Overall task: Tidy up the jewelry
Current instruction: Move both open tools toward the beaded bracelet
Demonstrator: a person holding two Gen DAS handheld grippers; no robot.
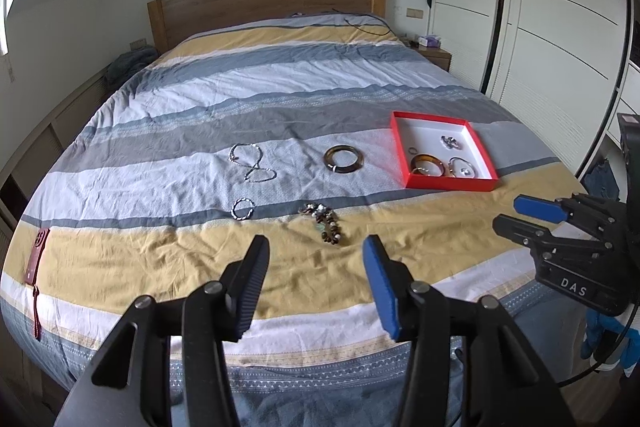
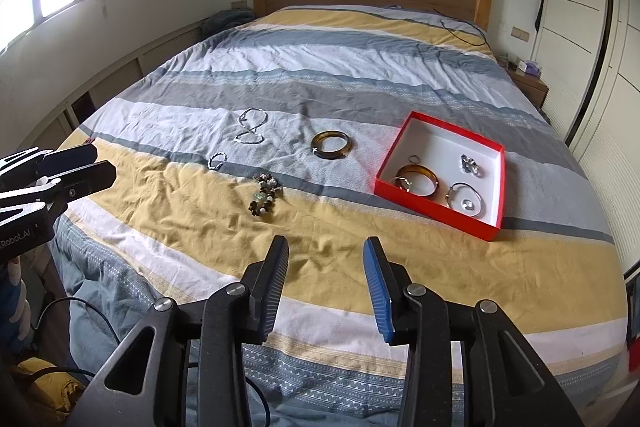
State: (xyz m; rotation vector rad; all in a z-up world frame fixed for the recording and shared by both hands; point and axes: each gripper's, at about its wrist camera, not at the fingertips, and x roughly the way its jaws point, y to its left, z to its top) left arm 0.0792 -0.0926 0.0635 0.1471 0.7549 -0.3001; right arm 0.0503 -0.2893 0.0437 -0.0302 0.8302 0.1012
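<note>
A red box point(image 1: 450, 183) point(image 2: 432, 209) with a white inside lies on the striped bed and holds an amber bangle point(image 2: 418, 180), a silver hoop point(image 2: 464, 201) and small pieces. Outside it lie a brown bangle point(image 1: 344, 158) point(image 2: 332, 145), a silver chain point(image 1: 252, 161) point(image 2: 250, 127), a small braided bracelet point(image 1: 243, 209) point(image 2: 217, 161) and a dark beaded bracelet point(image 1: 326, 225) point(image 2: 265, 199). My left gripper point(image 1: 316, 251) is open and empty, above the bed's near edge, short of the beaded bracelet. My right gripper point(image 2: 326, 251) is open and empty, nearer than the box.
The bed point(image 1: 280, 87) has a wooden headboard point(image 1: 264, 7). A red phone case point(image 1: 37, 259) lies at its left edge. A black cable point(image 1: 368, 25) lies near the pillows. White wardrobes point(image 1: 540, 27) stand to the right, beside a nightstand point(image 1: 434, 55).
</note>
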